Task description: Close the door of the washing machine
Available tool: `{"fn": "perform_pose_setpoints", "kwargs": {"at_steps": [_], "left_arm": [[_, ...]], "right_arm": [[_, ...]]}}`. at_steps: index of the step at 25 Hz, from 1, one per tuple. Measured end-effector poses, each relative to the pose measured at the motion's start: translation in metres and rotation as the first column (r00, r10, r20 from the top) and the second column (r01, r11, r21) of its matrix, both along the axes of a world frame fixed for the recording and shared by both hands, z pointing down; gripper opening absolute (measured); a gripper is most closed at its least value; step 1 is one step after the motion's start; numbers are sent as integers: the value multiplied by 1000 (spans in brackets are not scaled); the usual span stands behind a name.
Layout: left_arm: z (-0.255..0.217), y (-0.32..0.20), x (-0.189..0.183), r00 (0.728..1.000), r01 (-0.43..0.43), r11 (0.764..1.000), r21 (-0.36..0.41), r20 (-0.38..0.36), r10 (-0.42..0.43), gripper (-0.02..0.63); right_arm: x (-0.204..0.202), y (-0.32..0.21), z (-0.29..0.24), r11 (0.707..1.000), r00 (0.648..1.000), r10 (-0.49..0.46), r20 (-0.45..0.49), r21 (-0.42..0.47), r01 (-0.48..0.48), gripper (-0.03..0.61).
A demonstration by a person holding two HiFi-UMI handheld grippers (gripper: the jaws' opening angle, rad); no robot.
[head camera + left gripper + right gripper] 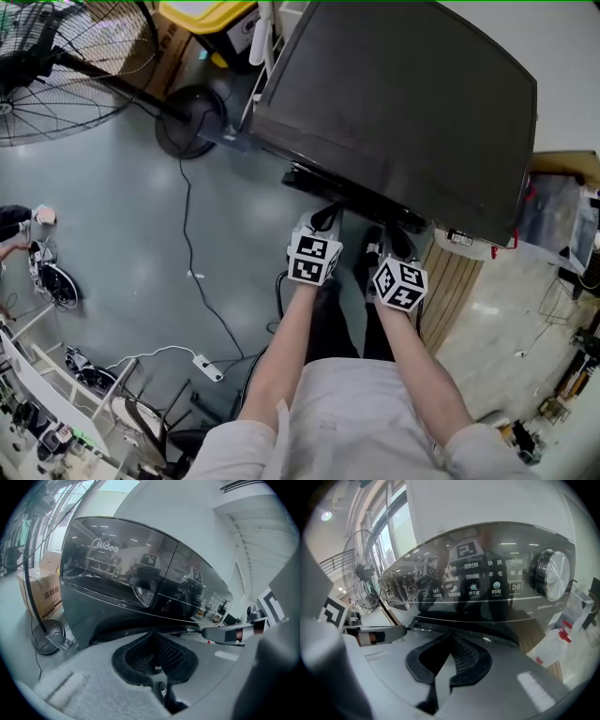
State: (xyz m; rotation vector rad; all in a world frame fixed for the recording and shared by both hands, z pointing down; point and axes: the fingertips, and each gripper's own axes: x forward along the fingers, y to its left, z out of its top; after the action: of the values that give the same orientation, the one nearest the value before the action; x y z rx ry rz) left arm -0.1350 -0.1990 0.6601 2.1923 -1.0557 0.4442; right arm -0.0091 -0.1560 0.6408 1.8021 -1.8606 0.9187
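Straight ahead, the washing machine (394,112): dark, glossy, filling the upper middle of the head view. On its front, a drawer panel (117,569) marked Midea toward the left and a round silver dial (553,576) toward the right. Below that front, only a dark recess; cannot tell from any view how the door stands.

Just before the machine's front edge, the left gripper (319,223) and the right gripper (386,246), side by side, close together, both aimed at the machine and tilted downward. Touching the machine or not: cannot tell. Left gripper clenched, its black pads (171,656) pressed one against the other, nothing between them. Right gripper the same, pads (464,656) meeting on nothing.

Behind each marker cube (314,260), a bare forearm (281,356) stretched forward from the body toward the machine, the two running almost parallel and coming slightly nearer to each other at the grippers.

Farther out, left of the machine, a standing fan (56,66) with its round base (192,122) near the machine's left corner, and a cardboard box (44,595) beyond that base. From the same side, a black cable (202,291) across the grey floor, away from the machine, near a white power strip (208,367). Right of the machine, a white bottle (558,644) with a red nozzle.
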Motion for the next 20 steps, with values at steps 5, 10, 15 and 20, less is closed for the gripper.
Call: {"fn": "perform_pose_setpoints", "kwargs": {"at_steps": [5,10,15,20], "left_arm": [[-1,-6,1,999,15,1000,-20,-35,-16,2],[-2,-12,4,998,40,999,-34,-42,-41,3],[-4,-15,2,998,47,998,-29,-37,-48,6],[0,-12,-1,997,66,998,-20,-29,-67,3]], "right_arm": [[2,-4,-1,999,1000,26,-17,22,-25,5],[5,-7,-3,998,997,60,-42,36,-58,5],[3,-11,-3,999,999,37,-29,26,-37,5],[-1,-9,2,998,999,-53,2,-25,53,3]]}}
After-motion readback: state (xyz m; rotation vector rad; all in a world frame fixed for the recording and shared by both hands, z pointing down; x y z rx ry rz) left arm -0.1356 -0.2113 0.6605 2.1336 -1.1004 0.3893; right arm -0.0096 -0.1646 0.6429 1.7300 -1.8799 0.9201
